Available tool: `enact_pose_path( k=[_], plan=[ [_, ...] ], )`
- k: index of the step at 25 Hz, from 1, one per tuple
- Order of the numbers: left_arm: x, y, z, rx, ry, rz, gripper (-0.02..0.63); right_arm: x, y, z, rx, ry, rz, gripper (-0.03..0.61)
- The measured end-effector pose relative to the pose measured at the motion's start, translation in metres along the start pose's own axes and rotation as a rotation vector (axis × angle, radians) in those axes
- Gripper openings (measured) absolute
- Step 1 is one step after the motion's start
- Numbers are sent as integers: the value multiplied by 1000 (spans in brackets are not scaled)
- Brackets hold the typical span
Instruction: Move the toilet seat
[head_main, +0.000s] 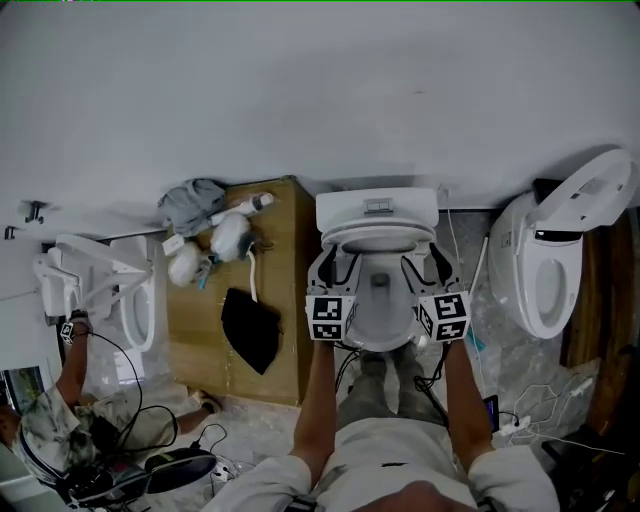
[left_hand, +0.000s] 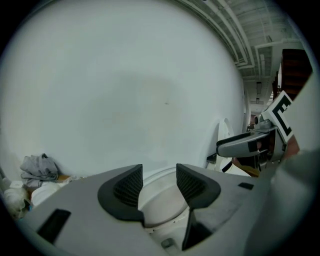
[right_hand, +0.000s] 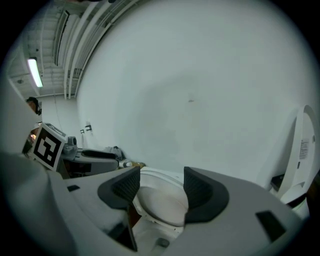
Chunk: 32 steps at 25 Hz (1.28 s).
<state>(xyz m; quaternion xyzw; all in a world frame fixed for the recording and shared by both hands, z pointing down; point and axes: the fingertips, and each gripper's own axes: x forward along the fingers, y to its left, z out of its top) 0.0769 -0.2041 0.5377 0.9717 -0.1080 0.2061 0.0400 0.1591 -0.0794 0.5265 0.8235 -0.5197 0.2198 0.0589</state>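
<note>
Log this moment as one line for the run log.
toilet seat: tilted up | left gripper: jaws apart, nothing clamped, seat ahead | right gripper: jaws apart, nothing clamped, seat ahead

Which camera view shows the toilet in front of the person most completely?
The head view. It shows the toilet nearly whole from above, with the left gripper and right gripper at its sides. The left gripper view shows only a curved white part between its open jaws; the right gripper view gives a similar part.
</note>
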Motion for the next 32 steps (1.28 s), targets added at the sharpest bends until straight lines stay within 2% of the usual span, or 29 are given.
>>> enact_pose_path(
  k=[2,9,18,26,32],
  plan=[
    [-18,-5,11,-5,-19,3,226,-18,14,12,-17,-21,26,258],
    [-80,-28,41,-14,-66,21,215,-76,48,35,-105,-33,85,247],
    [-135,-65,59,13,-60,82,201,-134,68,69,-142,-107,191,238],
    [-158,-93,90,22,-114,133,193,-169,56,77,-152,-128,235,233],
    [-162,-114,112,42,-128,134,192,-184,43,95,-154,-158,246,233]
  ],
)
